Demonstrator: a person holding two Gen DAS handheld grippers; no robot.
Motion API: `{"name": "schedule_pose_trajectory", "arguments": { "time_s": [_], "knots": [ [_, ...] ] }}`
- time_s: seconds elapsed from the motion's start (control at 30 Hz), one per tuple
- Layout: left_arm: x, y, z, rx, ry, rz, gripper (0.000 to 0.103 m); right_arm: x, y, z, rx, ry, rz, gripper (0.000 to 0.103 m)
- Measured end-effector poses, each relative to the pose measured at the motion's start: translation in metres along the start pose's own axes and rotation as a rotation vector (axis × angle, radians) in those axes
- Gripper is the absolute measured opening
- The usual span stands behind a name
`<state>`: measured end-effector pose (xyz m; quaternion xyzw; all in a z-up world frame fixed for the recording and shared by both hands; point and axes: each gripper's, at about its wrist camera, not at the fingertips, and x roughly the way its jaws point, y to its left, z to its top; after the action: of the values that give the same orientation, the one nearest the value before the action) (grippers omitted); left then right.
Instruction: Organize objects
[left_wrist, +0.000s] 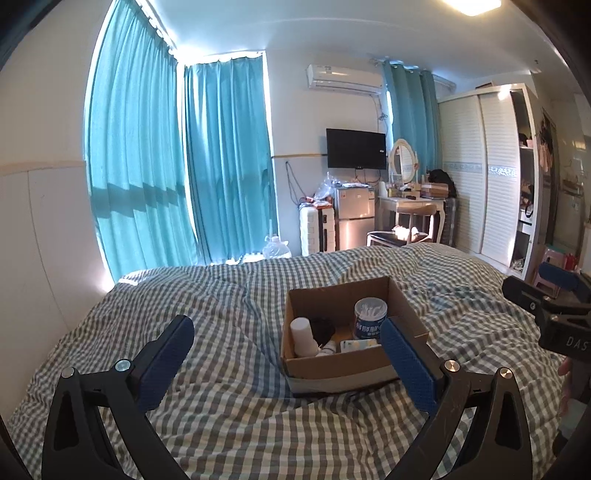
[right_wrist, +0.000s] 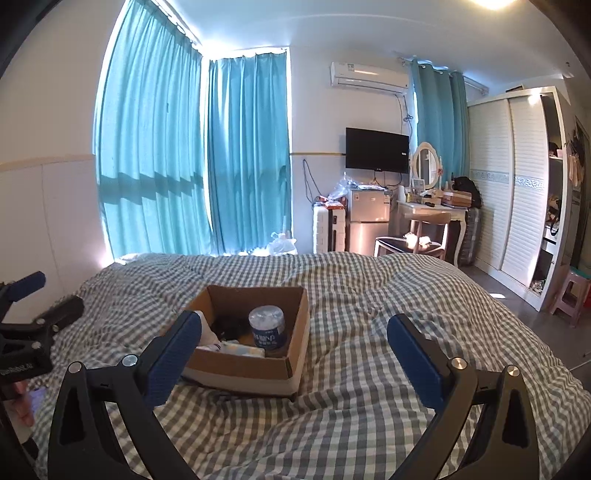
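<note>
both grippers wide open over the bed, box ahead

i've got the left gripper (left_wrist: 288, 354) hanging above the checked bedspread (left_wrist: 221, 406), its blue pads spread wide apart with nothing between them. the right gripper (right_wrist: 295, 354) is the same story: spread wide, holding nothing, hovering over the bedspread.

the cardboard box (left_wrist: 343, 365) sits on the bed, open at the top. from my left wrist view it lies ahead and a little to the right, its near right corner hidden behind the right-hand pad. from the right wrist view the box (right_wrist: 255, 369) is ahead and to the left, partly behind the left-hand pad.

inside the box i can see a round tub of cotton swabs (left_wrist: 370, 319) standing upright toward the back right, a white bottle (left_wrist: 303, 338) upright at the left, something dark (left_wrist: 322, 329) just beside it that i can't make out, and a flat packet (left_wrist: 360, 345) lying low along the front.

each gripper peeks into the other's view at the frame edge. curtains (right_wrist: 199, 155) are drawn on the far wall.
</note>
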<state>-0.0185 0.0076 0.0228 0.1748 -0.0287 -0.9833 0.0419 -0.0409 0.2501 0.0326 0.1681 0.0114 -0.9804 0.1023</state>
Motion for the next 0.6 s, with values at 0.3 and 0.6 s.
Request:
{"name": "schedule_pose_trajectory", "arguments": {
  "time_s": [0.3, 0.6],
  "knots": [
    [0.014, 0.008, -0.013, -0.017, 0.035, 0.017, 0.103, 0.015, -0.002, -0.017, 0.008, 0.033, 0.003, 0.101],
    [0.017, 0.005, -0.019, 0.000, 0.050, 0.023, 0.103, 0.018, 0.001, -0.023, 0.002, 0.044, -0.001, 0.101]
  ]
}}
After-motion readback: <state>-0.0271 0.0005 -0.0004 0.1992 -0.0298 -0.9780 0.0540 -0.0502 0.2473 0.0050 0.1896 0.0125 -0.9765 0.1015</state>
